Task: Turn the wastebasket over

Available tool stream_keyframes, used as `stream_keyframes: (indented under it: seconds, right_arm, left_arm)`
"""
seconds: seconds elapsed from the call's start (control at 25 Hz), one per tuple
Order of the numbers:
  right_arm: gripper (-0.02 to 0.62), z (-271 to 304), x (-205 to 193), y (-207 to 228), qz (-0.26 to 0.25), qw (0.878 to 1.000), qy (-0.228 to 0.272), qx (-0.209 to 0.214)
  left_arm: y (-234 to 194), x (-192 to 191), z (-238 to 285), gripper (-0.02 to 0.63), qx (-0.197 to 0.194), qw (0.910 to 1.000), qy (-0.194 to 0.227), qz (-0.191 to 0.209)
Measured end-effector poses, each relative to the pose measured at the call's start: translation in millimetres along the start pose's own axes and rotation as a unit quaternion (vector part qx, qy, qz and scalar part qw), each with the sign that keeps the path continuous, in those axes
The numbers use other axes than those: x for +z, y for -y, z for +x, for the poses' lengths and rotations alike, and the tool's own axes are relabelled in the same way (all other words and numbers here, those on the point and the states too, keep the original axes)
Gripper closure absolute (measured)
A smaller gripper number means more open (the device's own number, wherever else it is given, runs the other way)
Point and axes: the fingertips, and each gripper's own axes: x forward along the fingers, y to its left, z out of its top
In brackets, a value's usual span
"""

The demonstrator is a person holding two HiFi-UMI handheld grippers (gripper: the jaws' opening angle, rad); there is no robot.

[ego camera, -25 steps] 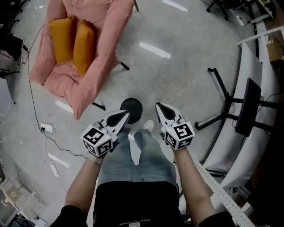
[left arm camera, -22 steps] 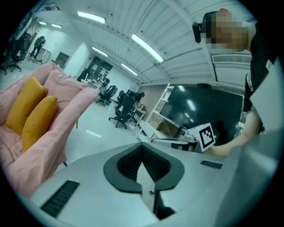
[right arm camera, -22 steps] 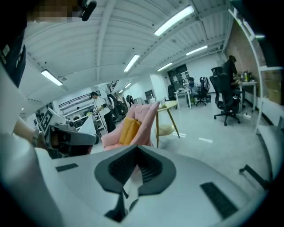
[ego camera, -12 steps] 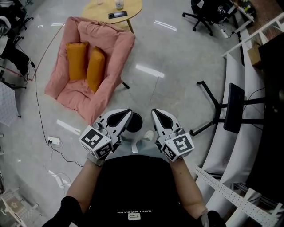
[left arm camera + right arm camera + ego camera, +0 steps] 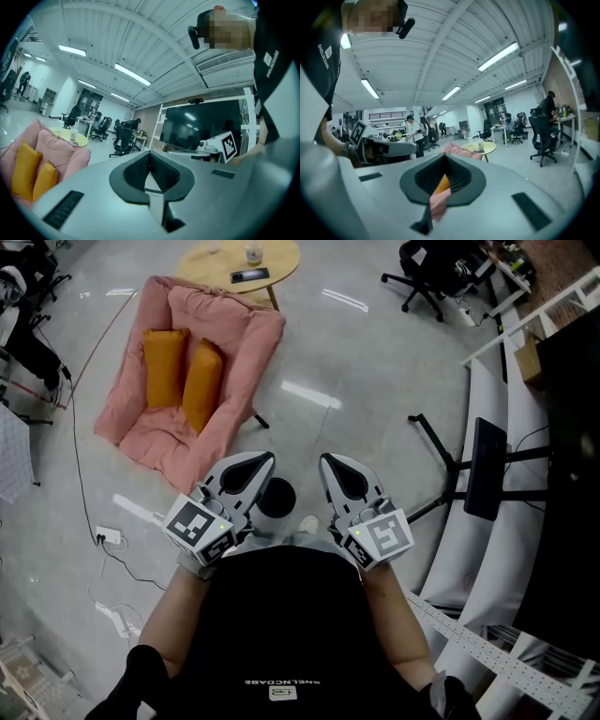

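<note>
The wastebasket [image 5: 279, 498] is a small black round shape on the grey floor, seen from straight above just in front of the person's shoes. I cannot tell which end is up. Both grippers are held level, high above it and side by side. My left gripper [image 5: 256, 463] covers the wastebasket's left edge in the head view; its jaws are shut with nothing between them [image 5: 150, 155]. My right gripper [image 5: 333, 466] is just right of the wastebasket, also shut and empty [image 5: 444, 157]. Neither touches the wastebasket.
A pink armchair [image 5: 225, 362] with two orange cushions [image 5: 181, 376] stands ahead on the left, with a round yellow table [image 5: 239, 259] behind it. A black stand with splayed legs [image 5: 448, 474] and white shelving [image 5: 487, 521] are on the right. A cable and power strip [image 5: 105, 536] lie on the left.
Both grippers have risen together and stayed shut. The head view has pulled back, so the wastebasket looks smaller and more of the armchair and table shows.
</note>
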Motion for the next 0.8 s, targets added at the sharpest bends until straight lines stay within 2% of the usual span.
stream_keyframes:
  seconds: [0.16,0.28,0.8]
  right_arm:
    - [0.584,2.3,2.5,0.6,-0.011,1.0,-0.003,-0.002]
    - [0.584,4.6,5.3,-3.6,-0.024,1.0,-0.004,0.001]
    - [0.585,16.4,15.9,-11.8,-0.038,0.999,-0.003,-0.003]
  left_arm:
    - [-6.4,12.9,-4.2,0.592,0.005,0.9997,0.025,0.007]
    - [-8.3,15.8,-8.5,0.592,0.009,0.9995,0.023,0.019]
    - [-11.5,22.3,-9.5,0.592,-0.014,0.9996,0.026,-0.003]
